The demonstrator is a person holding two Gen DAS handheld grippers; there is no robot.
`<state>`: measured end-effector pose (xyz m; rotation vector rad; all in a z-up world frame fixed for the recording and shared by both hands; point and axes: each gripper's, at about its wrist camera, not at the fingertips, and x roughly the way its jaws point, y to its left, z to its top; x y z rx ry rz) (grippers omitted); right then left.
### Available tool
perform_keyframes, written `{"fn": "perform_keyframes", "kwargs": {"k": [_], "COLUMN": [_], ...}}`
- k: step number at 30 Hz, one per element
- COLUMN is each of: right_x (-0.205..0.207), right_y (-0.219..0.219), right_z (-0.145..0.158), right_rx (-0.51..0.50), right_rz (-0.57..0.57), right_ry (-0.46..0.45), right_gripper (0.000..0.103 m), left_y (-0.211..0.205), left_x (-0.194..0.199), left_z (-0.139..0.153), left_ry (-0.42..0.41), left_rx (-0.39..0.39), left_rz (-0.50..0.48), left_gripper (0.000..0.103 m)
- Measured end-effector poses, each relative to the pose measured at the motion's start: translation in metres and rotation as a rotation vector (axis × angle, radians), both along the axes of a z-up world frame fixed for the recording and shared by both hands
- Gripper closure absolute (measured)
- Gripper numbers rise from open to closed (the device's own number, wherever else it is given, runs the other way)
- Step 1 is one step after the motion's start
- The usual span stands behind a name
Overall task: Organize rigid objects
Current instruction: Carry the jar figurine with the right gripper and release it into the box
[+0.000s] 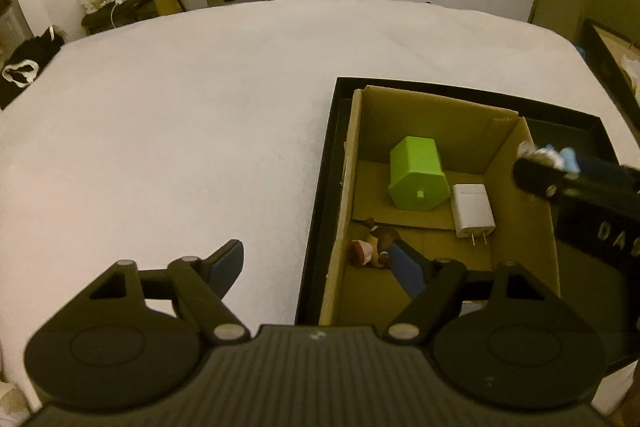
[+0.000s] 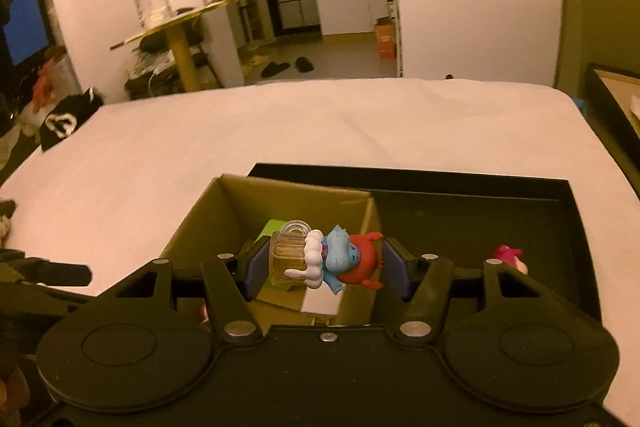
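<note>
The right claw pinches a figurine lying crosswise between its pads, just above the carton's right wall; the spread, empty left claw hangs over the carton's left wall.

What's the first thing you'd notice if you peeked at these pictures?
Probably the little blue toy figure with a red hat and white beard, pinched between the right gripper's jaws above the cardboard box. Next, the bright green block lying inside that box beside a white charger.
</note>
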<state>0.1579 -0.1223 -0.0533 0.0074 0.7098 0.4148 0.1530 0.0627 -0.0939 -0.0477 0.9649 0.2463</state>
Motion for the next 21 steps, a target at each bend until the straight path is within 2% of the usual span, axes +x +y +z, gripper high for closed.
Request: {"fn": "perform_keyframes", "kwargs": {"k": [4,7,9,12,15,21], "right_x": [-0.001,-0.002,-0.002,-0.001,0.001,0.005], "right_y": [0.014,0.024,0.031,0.035,0.038,0.043], "right_z": [-0.004,-0.01,-0.012,-0.016,-0.021,-0.028], "right_rx": [-0.012,-0.021,-0.034,-0.035,-0.041,-0.055], "right_rz": [0.036,0.062,0.076,0.083,0.079,0.066], "right_ry": [0.038,0.067,0.079,0.1,0.118,0.148], "right_gripper": [0.045,0.045,0.045,0.045,0.045,0.045], "left_y": [0.005,0.006,0.01,0.015,0.015,0.018], "left_x": [-0.001,-0.001,-0.002,-0.003,-0.002,-0.002], "left_z": [-0.006,-0.013,-0.019,-0.023,-0.024,-0.025], "left_ry": [0.001,0.011,0.024,0.031,0.026,0.015], "left_rx": [-0.052,-0.078,-0.108,-0.153,-0.163,-0.174], "left_rz": [-0.011,-0.04,-0.034,-0.034,-0.043,-0.034], "left_gripper": [0.036,0.048,0.066,0.081,0.089,0.092]}}
